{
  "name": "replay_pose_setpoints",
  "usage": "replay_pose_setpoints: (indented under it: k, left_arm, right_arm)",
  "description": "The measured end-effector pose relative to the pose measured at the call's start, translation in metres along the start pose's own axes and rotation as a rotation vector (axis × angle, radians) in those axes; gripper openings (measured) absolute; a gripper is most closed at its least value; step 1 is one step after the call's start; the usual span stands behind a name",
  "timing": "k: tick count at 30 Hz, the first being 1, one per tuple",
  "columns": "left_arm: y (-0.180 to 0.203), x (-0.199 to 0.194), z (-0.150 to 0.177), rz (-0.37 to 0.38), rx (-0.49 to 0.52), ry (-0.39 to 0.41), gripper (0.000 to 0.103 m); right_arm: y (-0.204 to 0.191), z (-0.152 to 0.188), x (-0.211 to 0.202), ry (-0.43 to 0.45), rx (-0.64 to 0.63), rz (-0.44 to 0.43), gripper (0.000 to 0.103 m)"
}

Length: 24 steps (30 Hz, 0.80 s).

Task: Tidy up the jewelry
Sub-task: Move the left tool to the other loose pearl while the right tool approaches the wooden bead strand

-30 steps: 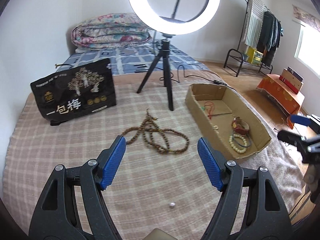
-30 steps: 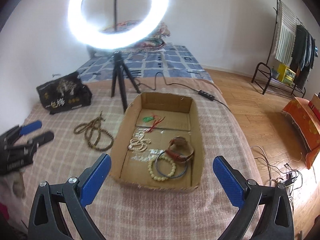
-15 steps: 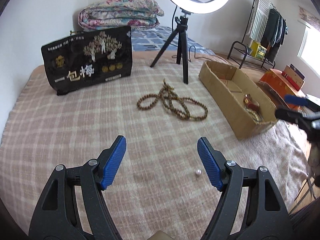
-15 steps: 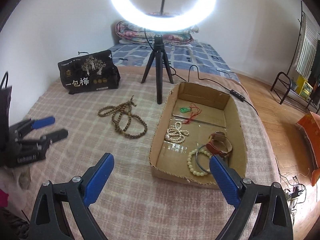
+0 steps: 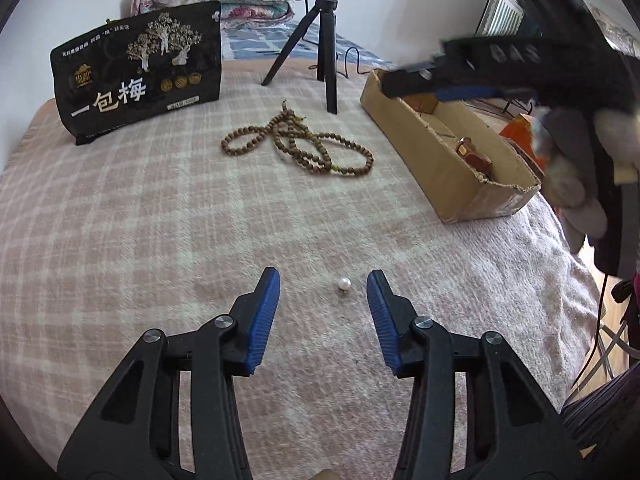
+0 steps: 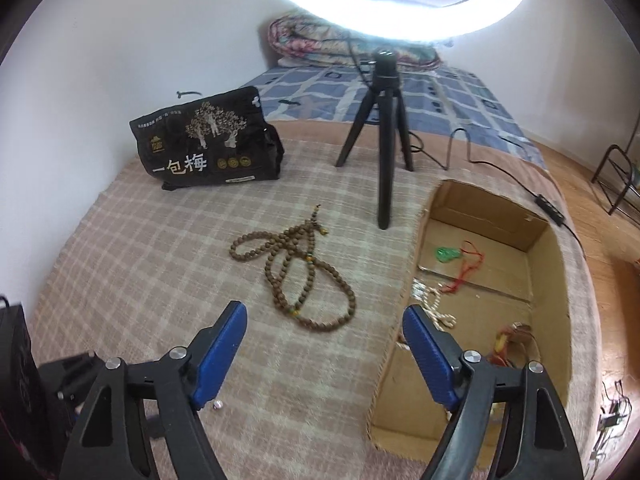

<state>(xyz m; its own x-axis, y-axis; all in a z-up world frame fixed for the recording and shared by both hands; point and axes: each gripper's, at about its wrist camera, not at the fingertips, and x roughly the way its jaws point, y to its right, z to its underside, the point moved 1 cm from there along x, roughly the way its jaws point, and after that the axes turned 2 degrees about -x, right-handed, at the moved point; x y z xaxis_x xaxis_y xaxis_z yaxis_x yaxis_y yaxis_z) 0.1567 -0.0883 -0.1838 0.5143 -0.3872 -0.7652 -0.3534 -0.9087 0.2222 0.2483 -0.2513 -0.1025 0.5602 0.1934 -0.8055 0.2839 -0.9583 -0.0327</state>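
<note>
Home bedroom, set up for recording. Folded floral quilt (image 6: 352,46) lies against the white wall on a blue patterned bedsheet (image 6: 432,96); pink-and-cream checked blanket (image 5: 160,216) covers the work surface. Lit white ring light (image 6: 394,12) on a black tripod (image 6: 386,148) stands on it. Wooden plank floor (image 6: 616,240) and black metal rack (image 6: 618,172) at right.

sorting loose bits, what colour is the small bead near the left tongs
White, pearl-like bead; clearest in the left wrist view.
</note>
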Motion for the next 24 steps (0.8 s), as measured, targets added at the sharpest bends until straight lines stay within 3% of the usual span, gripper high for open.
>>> replay_pose_setpoints:
  k: [9,19,24]
  left_arm:
    - [0.008,0.018,0.013,-0.055,-0.143,-0.032,0.04]
    - [0.015,0.034,0.007,-0.147,-0.202,-0.019,0.031]
    - [0.014,0.039,0.008,-0.191,-0.174,-0.015,0.016]
  right_arm:
    - [-0.014,-0.024,0.042,-0.084,-0.131,-0.103,0.075]
    - [-0.008,-0.029,0.082,-0.171,-0.114,-0.16,0.075]
    - [-0.01,-0.03,0.096,-0.201,-0.112,-0.175,0.075]
